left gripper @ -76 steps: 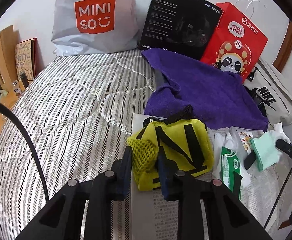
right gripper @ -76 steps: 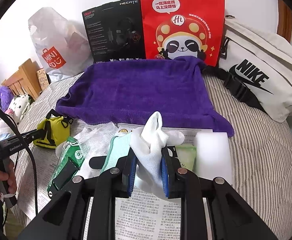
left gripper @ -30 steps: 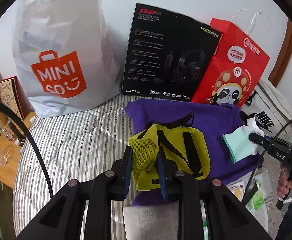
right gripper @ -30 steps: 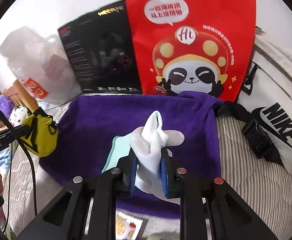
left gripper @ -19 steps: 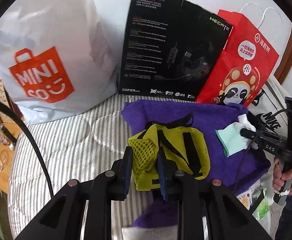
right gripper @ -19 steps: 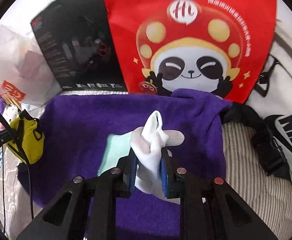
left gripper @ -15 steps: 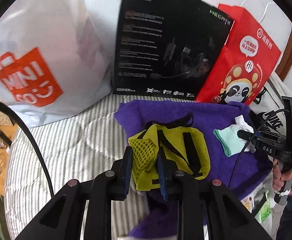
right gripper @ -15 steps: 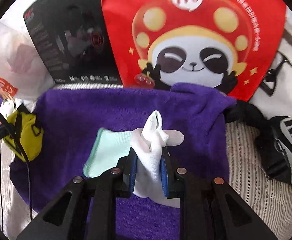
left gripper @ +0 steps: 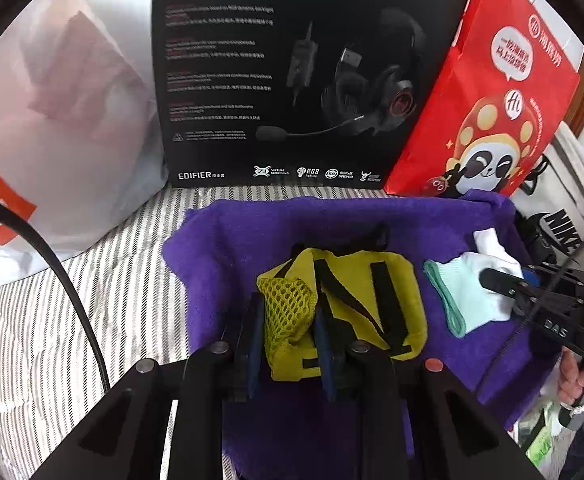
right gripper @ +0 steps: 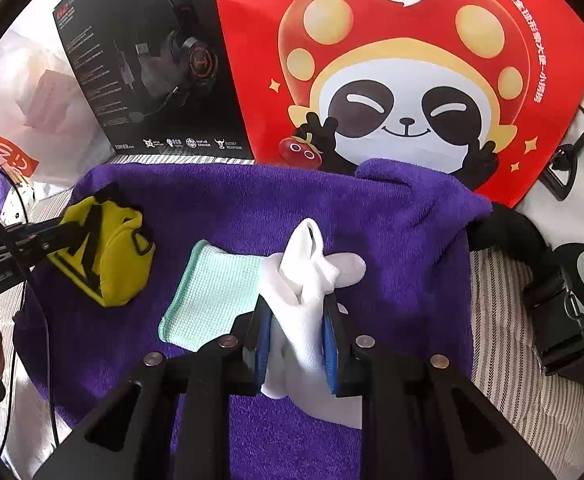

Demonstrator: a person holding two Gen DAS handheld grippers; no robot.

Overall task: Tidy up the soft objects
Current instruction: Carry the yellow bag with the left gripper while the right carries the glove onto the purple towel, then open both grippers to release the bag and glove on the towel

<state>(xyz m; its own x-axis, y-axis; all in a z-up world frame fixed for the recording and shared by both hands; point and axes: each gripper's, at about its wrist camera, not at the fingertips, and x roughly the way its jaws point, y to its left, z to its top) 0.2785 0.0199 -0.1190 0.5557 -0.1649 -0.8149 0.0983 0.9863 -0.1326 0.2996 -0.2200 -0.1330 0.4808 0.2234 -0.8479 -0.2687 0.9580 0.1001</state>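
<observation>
the left gripper [left gripper: 285, 334] jaws clamp only the yellow pouch [left gripper: 348, 300]'s mesh corner above the purple towel [right gripper: 392, 216]; it may tip on release. the right gripper [right gripper: 296, 334] pinches the white socks [right gripper: 312, 276], dragging the mint cloth [right gripper: 211, 296].

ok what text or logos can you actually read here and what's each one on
"EDIFIER": black headset box, bottom edge.
"RGB": same box, icon row.
"Hi": red panda bag, white bubble at top.
"DAS": right gripper, on its body.
Nike logo, cut off: white bag.
Box paragraphs and the Chinese characters on the red bag: too small to read.
</observation>
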